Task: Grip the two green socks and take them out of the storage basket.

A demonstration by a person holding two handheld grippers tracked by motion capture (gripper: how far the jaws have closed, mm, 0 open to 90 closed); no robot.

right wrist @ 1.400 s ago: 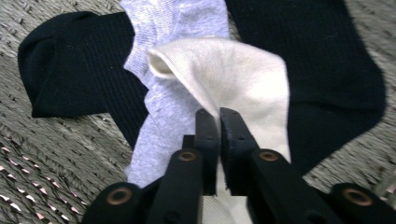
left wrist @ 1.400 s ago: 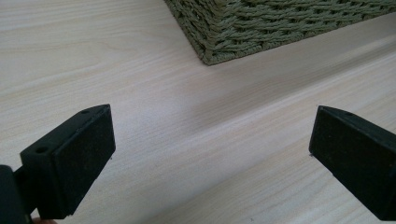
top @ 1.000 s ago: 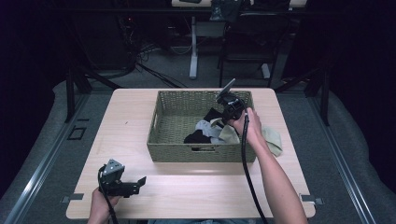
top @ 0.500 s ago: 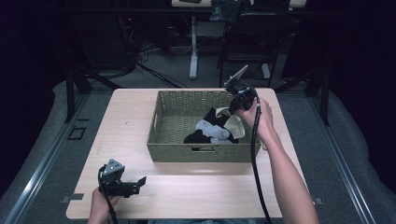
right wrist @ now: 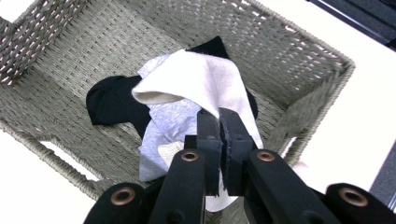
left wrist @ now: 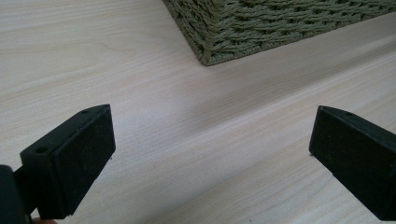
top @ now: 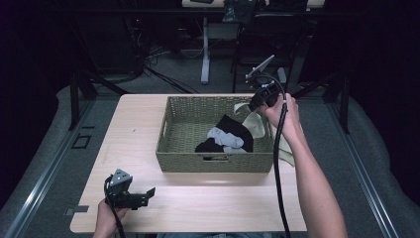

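Wood grain of the table (top: 198,208) runs along the near edge, where the left gripper (top: 141,192) rests low in the person's left hand (top: 106,218), its jaws spread wide with nothing between them; the left gripper view looks across bare tabletop to a corner of the woven basket (left wrist: 261,28). Beyond that, one basket (top: 213,161) sits mid-table, holding two dark socks (top: 233,130) and one grey sock (top: 225,138) bunched together, as far as the heap can be counted. Farther back, over the basket's far right corner, the right gripper (top: 253,103) is raised in the right hand (top: 285,116), its jaws clenched on one cream sock (top: 255,124) that hangs from the pinch down toward the pile; the right gripper view shows the pads (right wrist: 233,140) nipping only an edge of that cream cloth (right wrist: 201,84). Another pale piece (top: 285,151) lies on the table just outside the right wall, half hidden by the forearm, so whether it is a second cream sock I cannot tell. Such a thin bite may slip if the lift jerks, dropping the sock outside the rim. The hanging tail may also snag the grey sock or the wicker weave and drag either along.
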